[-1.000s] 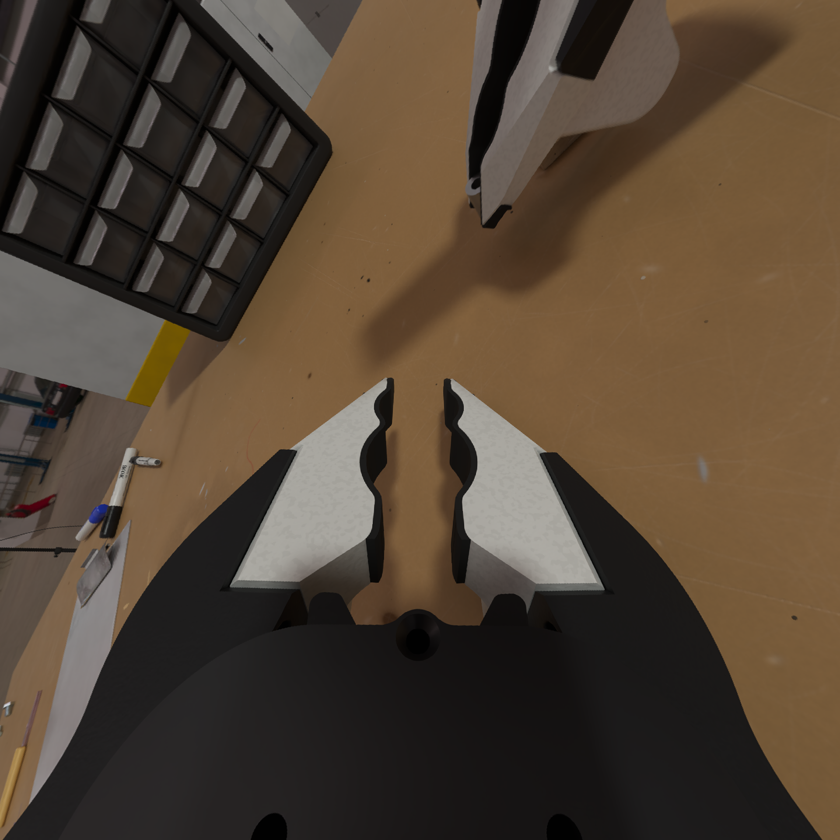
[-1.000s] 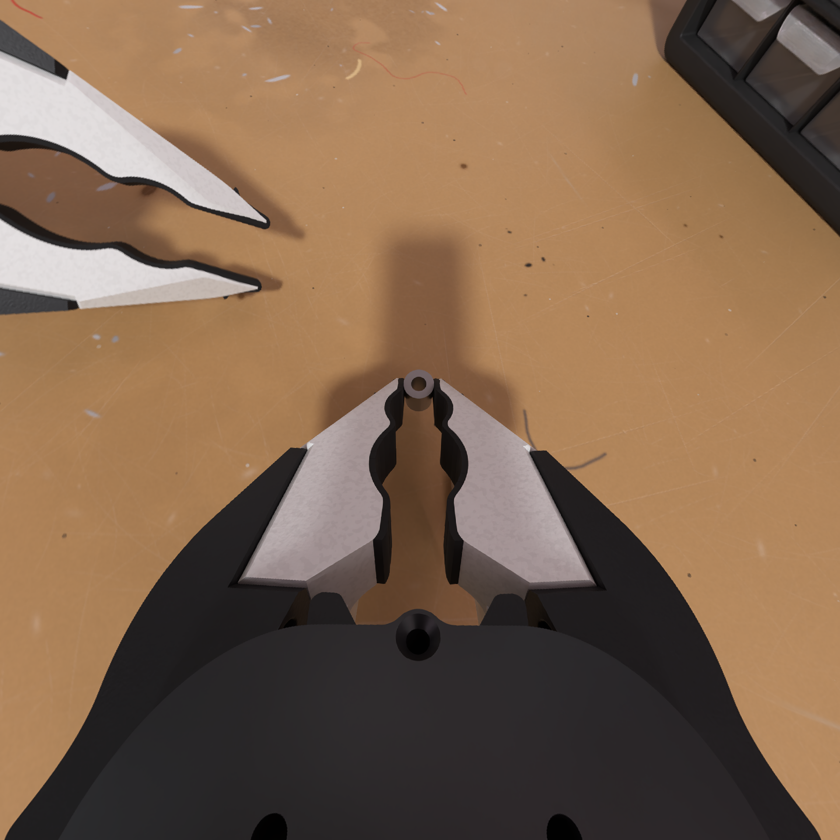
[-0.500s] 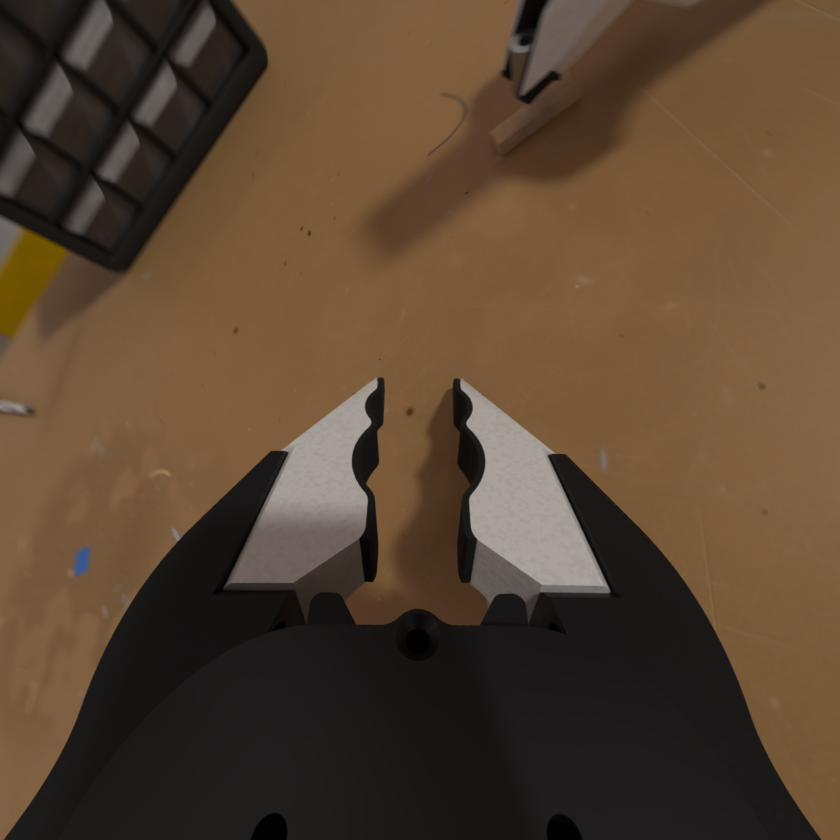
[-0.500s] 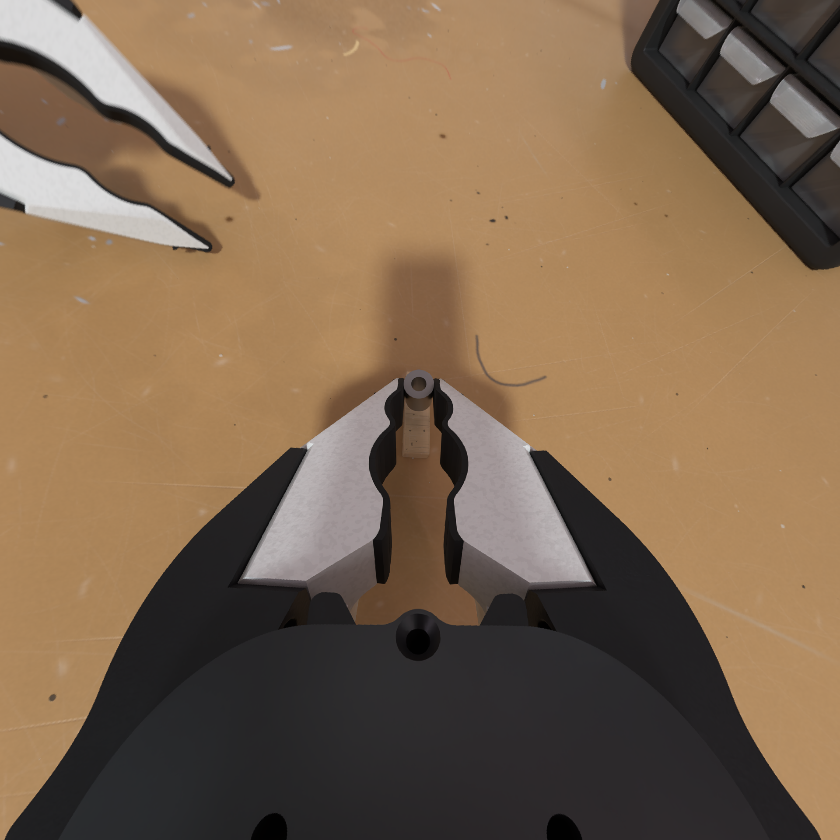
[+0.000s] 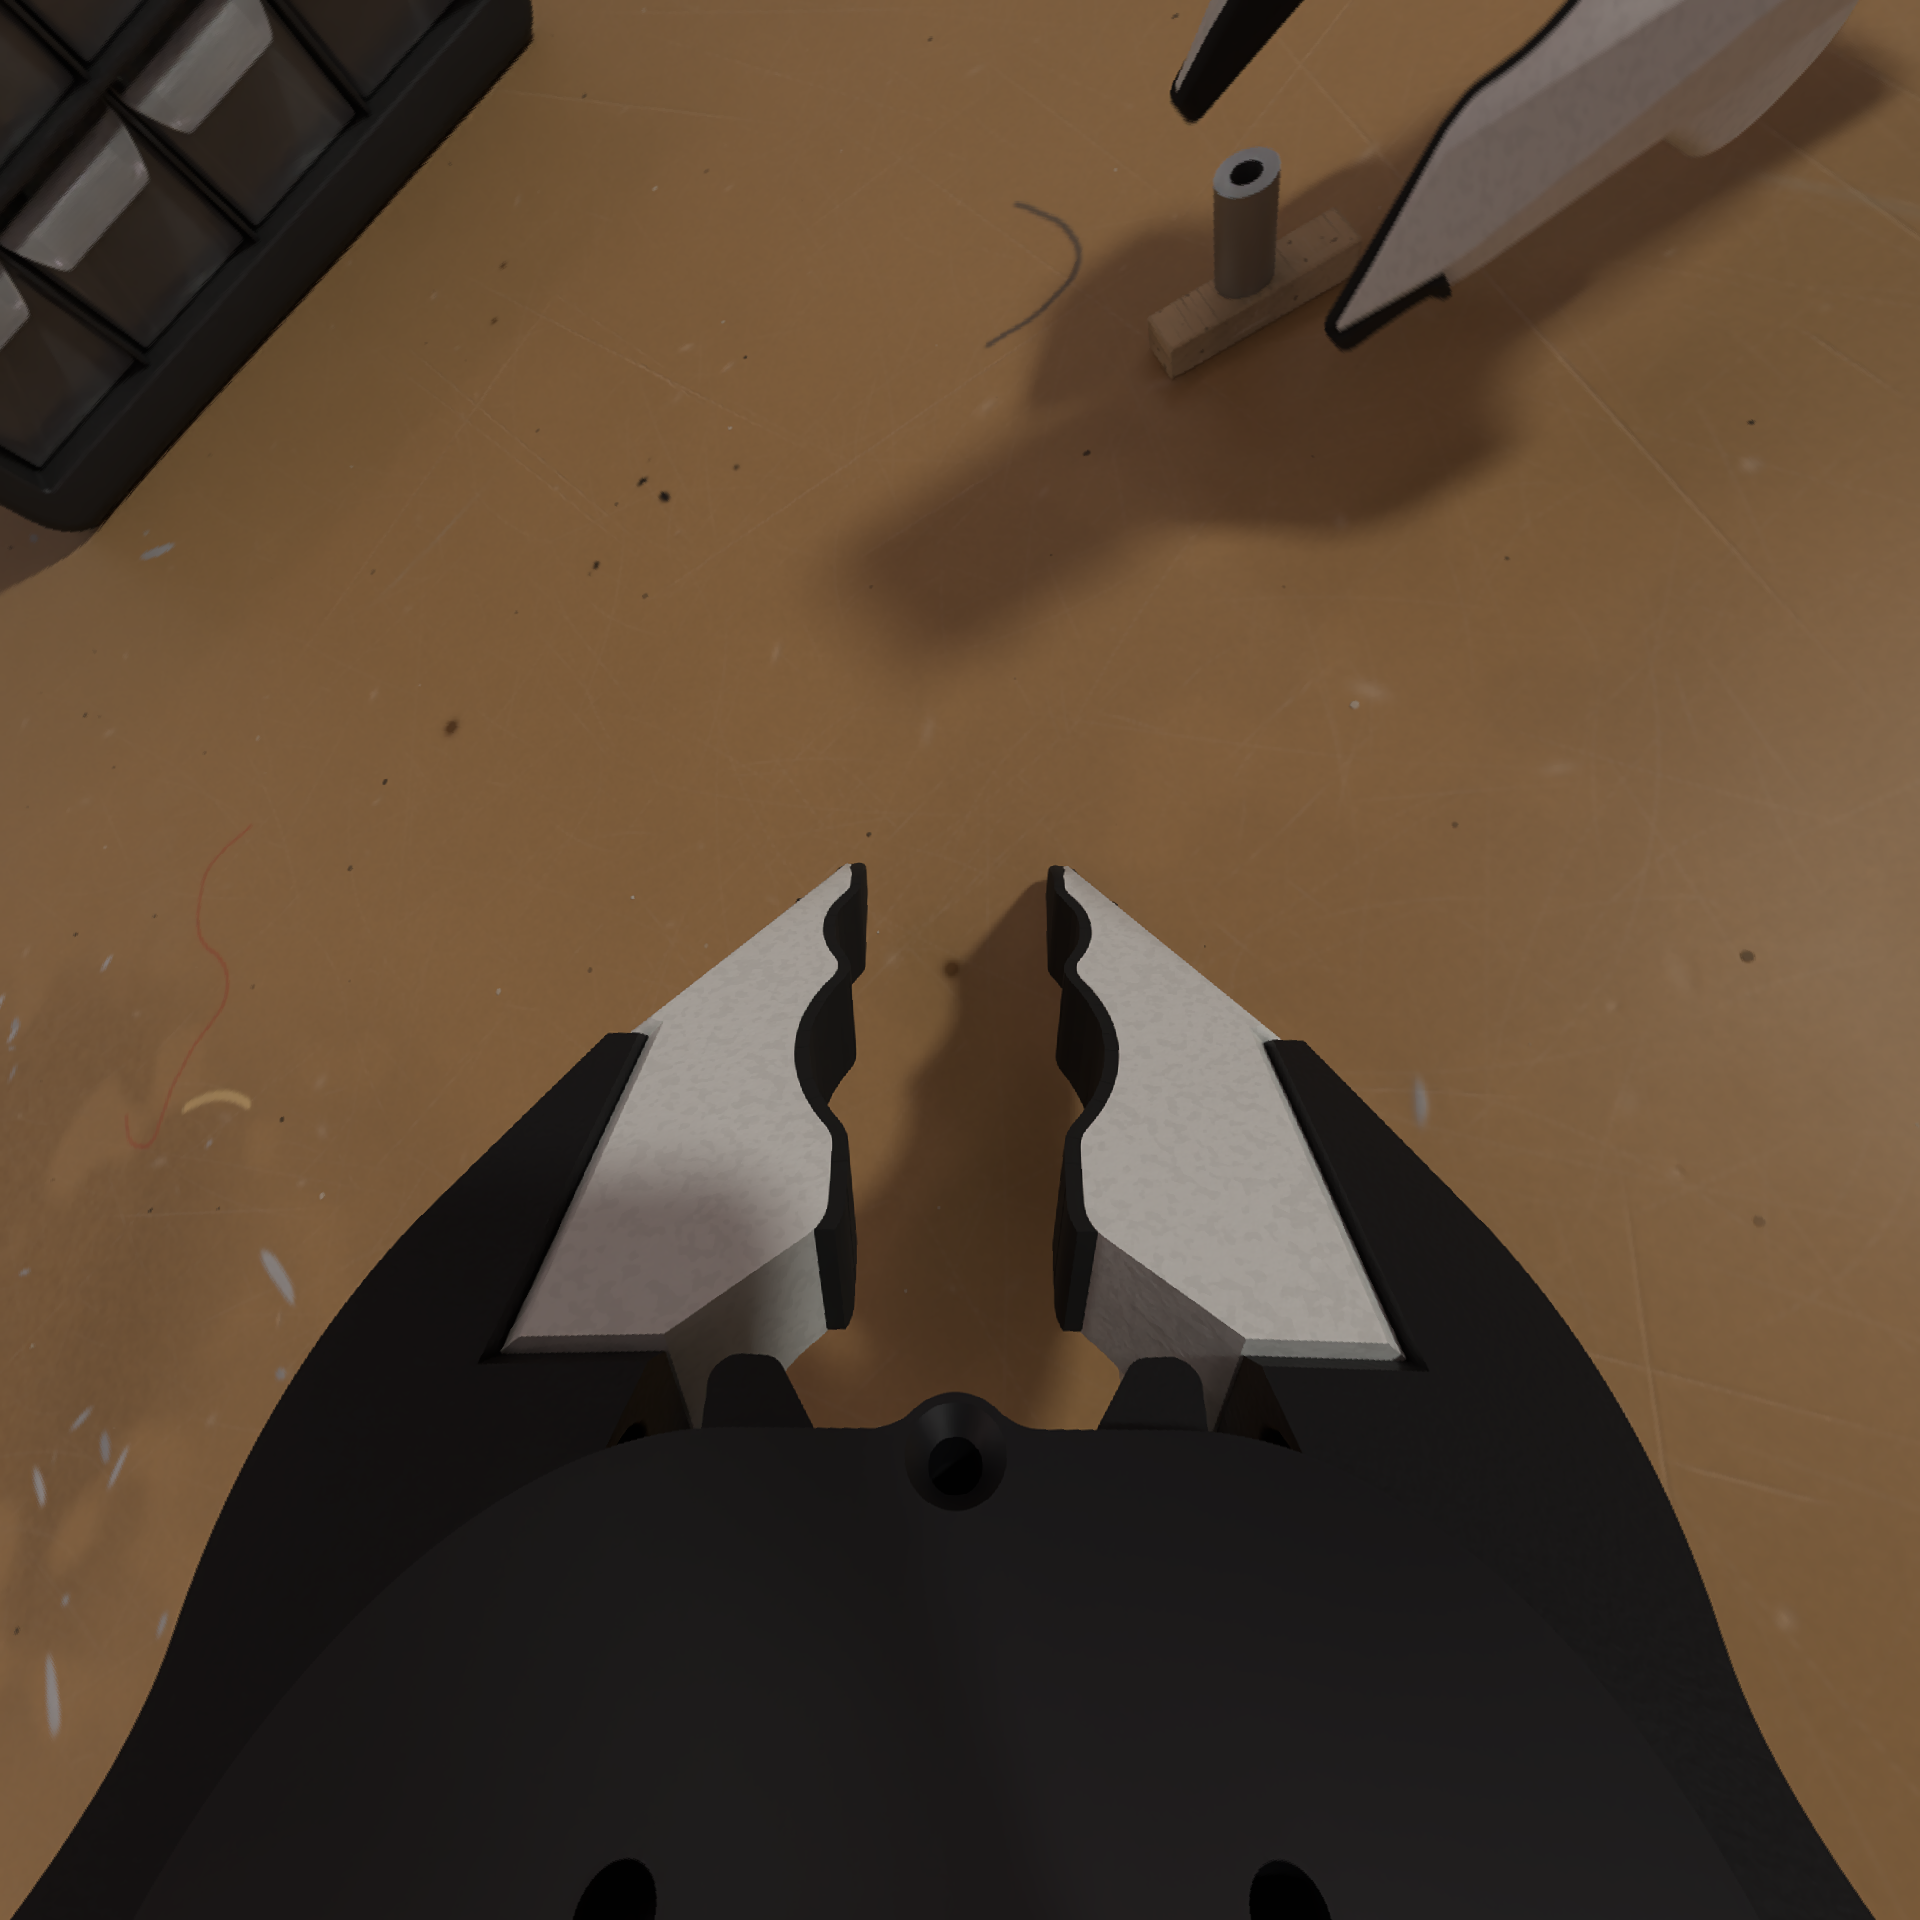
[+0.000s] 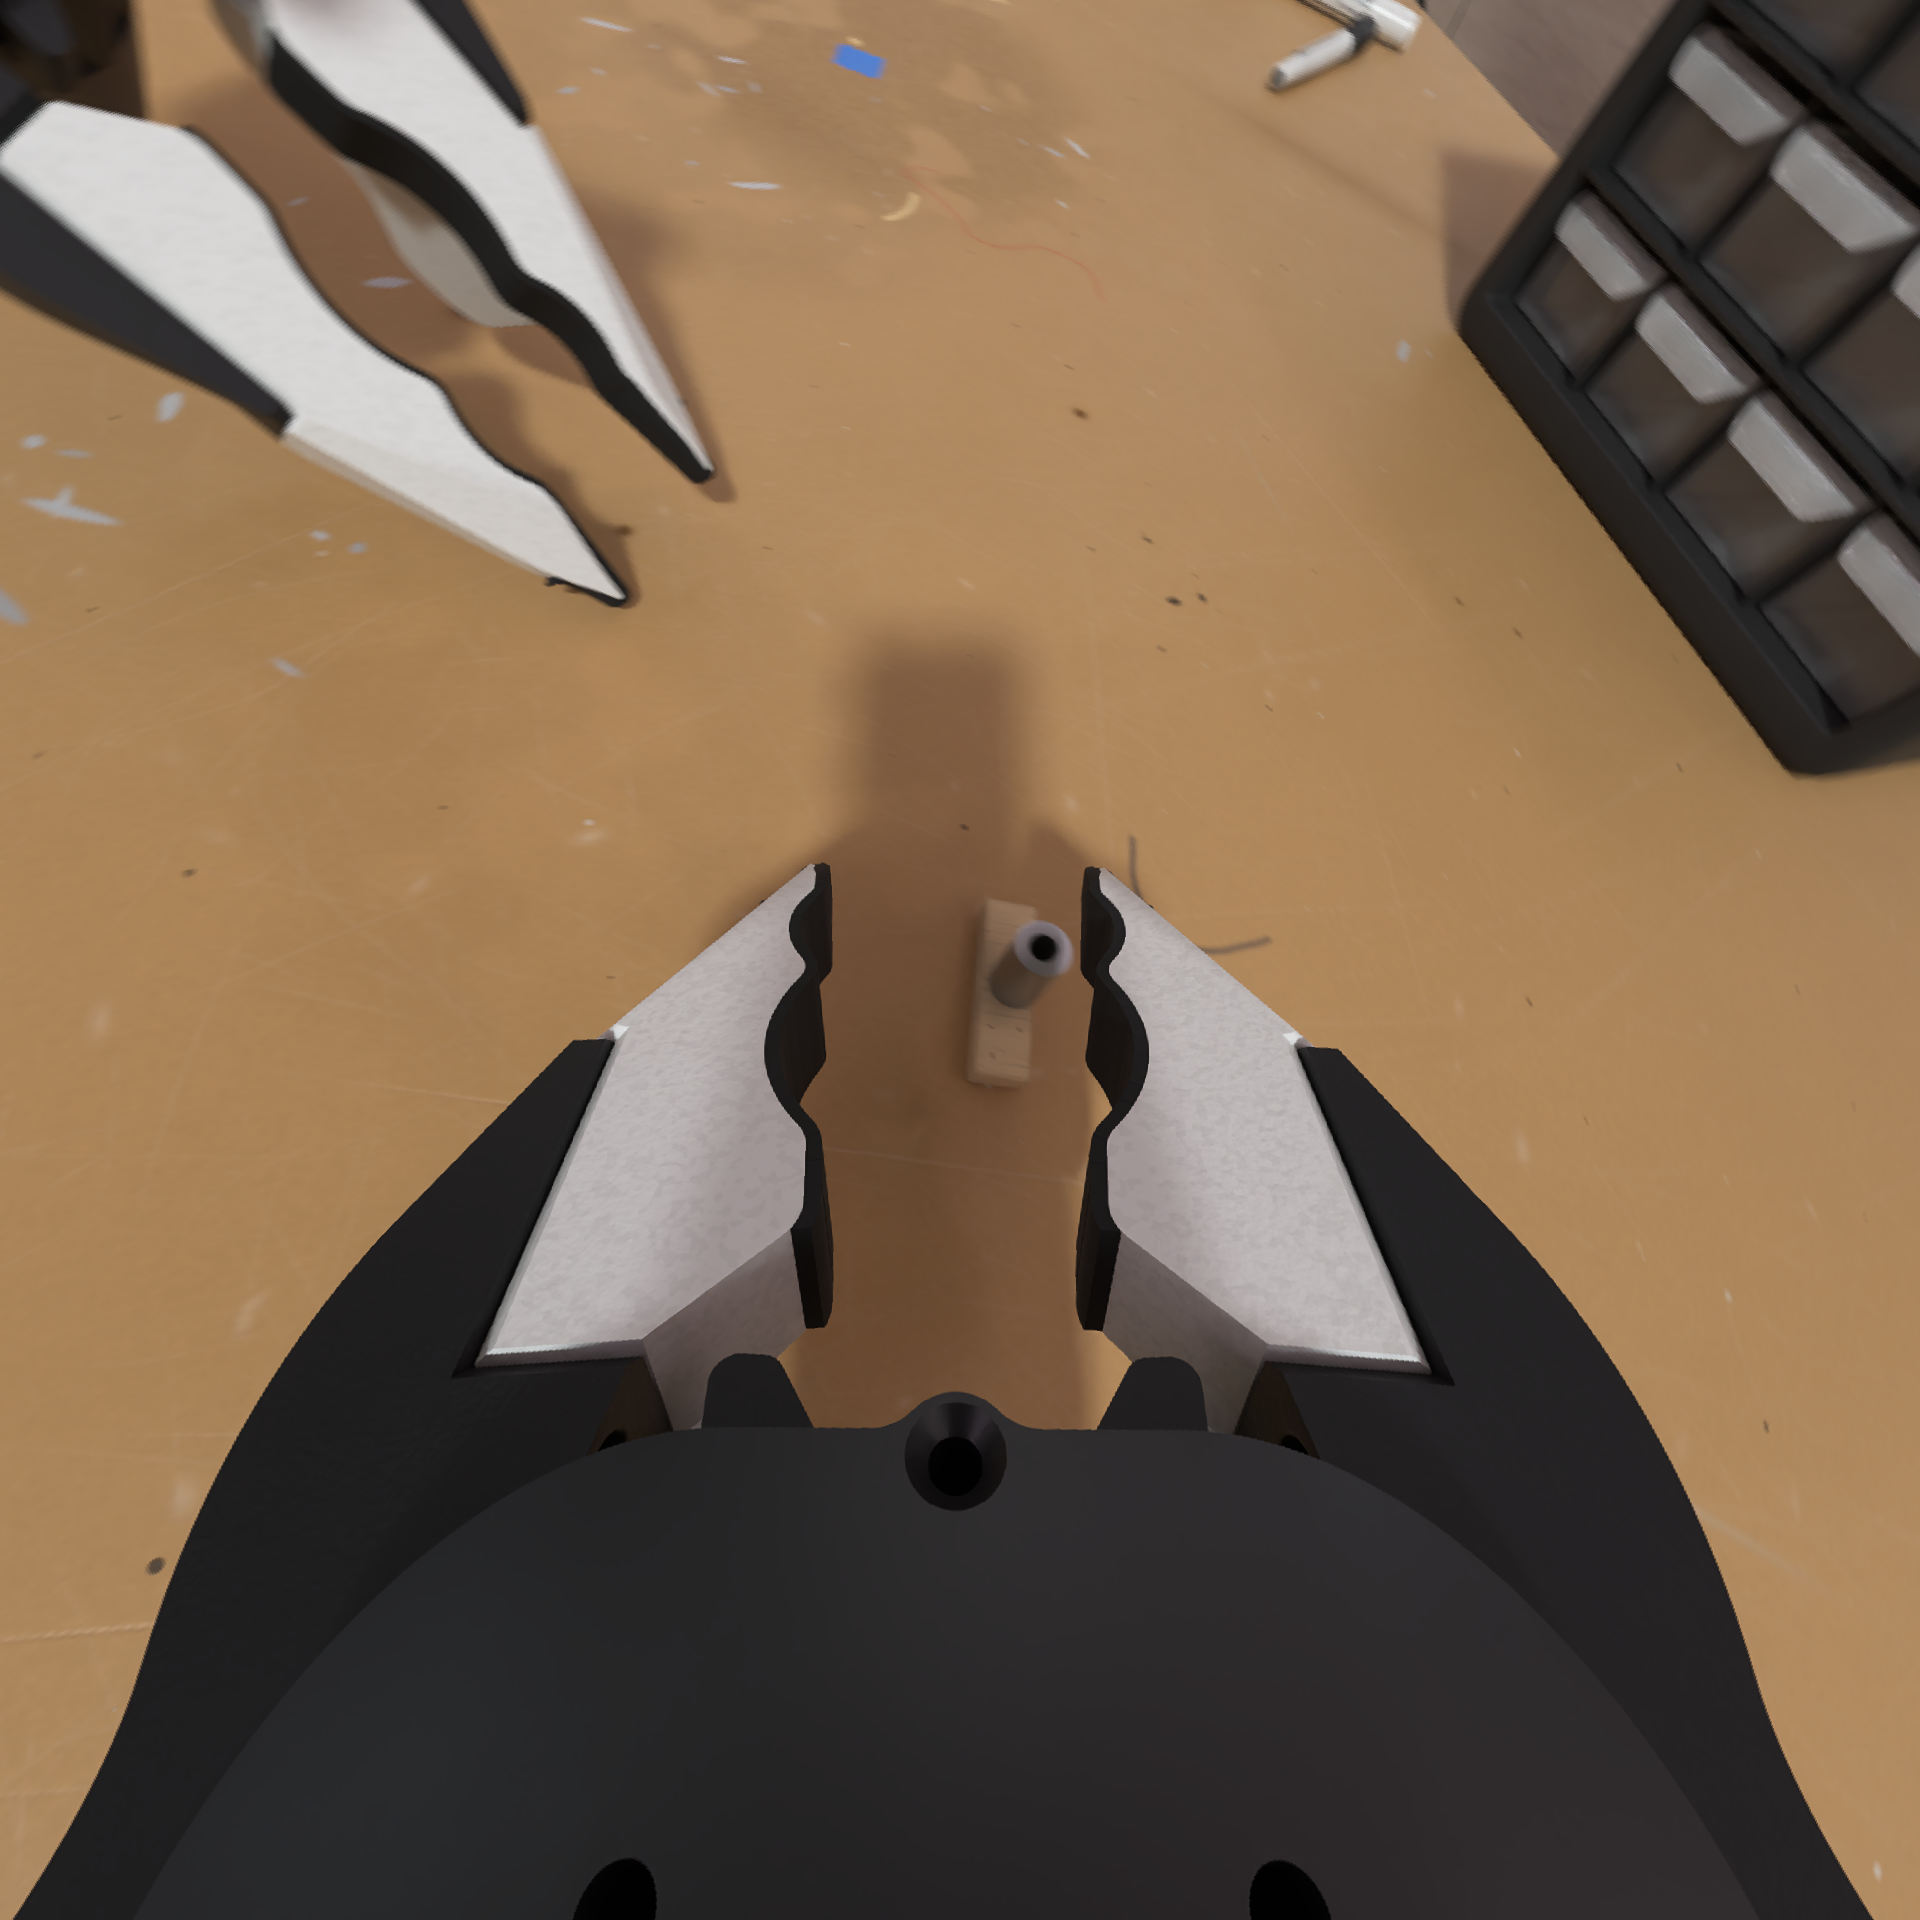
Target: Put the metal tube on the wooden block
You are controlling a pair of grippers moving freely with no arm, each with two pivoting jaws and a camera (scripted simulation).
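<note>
Left wrist view: our left gripper hangs over bare surface, jaws apart, nothing between them. Ahead, the metal tube stands upright on the wooden block, apart from both fingers of the right gripper, which flank it. We judge the placing done; what remains is a clean withdrawal. We should lift straight up and away, keeping the fingers spread so neither brushes the tube, since it stands tall on a narrow block and would likely tip easily. The black compartment tray sits toward the far left corner; its cells look empty, as far as we see.

Right wrist view: our right gripper is spread wide, holding nothing. Tube and block lie below, between the fingers and clear of both. The tray lies at the right edge of the surface; visible cells hold nothing we can make out. The left gripper shows far left, jaws parted.
</note>
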